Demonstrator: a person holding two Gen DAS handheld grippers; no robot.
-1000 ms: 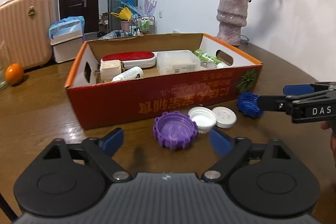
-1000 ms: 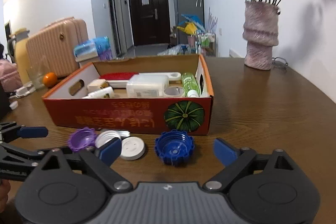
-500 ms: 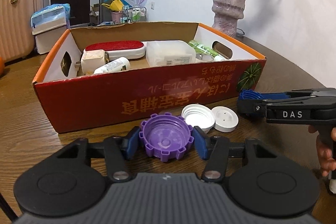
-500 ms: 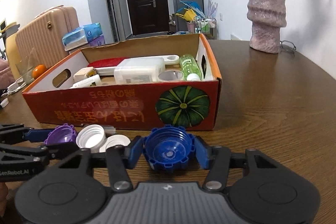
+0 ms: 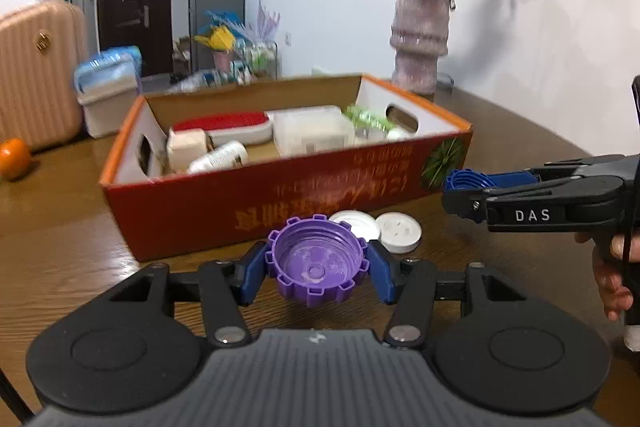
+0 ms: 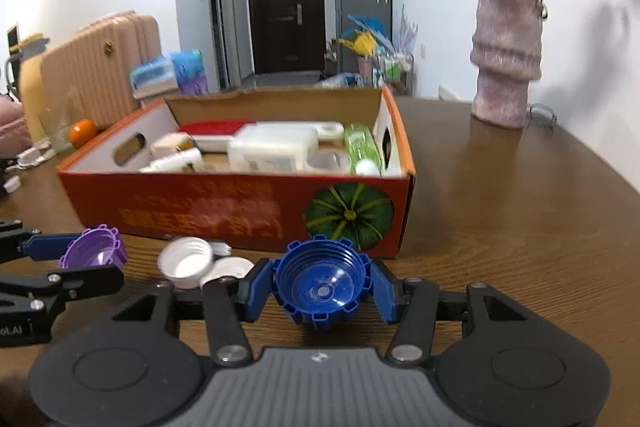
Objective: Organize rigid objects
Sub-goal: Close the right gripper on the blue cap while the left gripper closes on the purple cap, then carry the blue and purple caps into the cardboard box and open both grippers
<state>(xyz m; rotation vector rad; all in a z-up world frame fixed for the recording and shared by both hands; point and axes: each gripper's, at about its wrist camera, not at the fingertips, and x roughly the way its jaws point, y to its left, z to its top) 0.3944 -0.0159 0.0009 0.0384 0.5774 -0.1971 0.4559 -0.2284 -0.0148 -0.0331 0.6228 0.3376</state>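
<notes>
Sitting on a brown wood-grain table (image 5: 60,227), a large red-and-orange cardboard box (image 5: 280,203) with a pumpkin printed on its front holds items already put away: a red-topped brush, a clear plastic container, a green bottle and small white bottles. Behind it, at the table's far right, stands a ribbed pinkish ceramic vase (image 6: 506,63) of dried flowers.

The change from a second ago is in the two handheld tools. Then, both stood wide apart over caps lying flat on the wood. Now each has closed on a cap and raised it off the table.

The left gripper (image 5: 316,269) has its blue pads pressed against either side of a purple ridged plastic bottle cap (image 5: 316,263), open side up, held just in front of the box's front wall. The right gripper (image 6: 322,285) is clamped the same way on a blue ridged plastic bottle cap (image 6: 322,281), near the box's pumpkin corner. A person's hand (image 5: 612,279) shows at the handle of the right tool.

Two white plastic caps (image 5: 380,227), one threaded and one flat, lie touching each other on the table just beside the box's front wall, untouched.

For the task, this likely means both coloured caps are secured and ready to be carried over the front wall into the box, with the white pair left to collect.
</notes>
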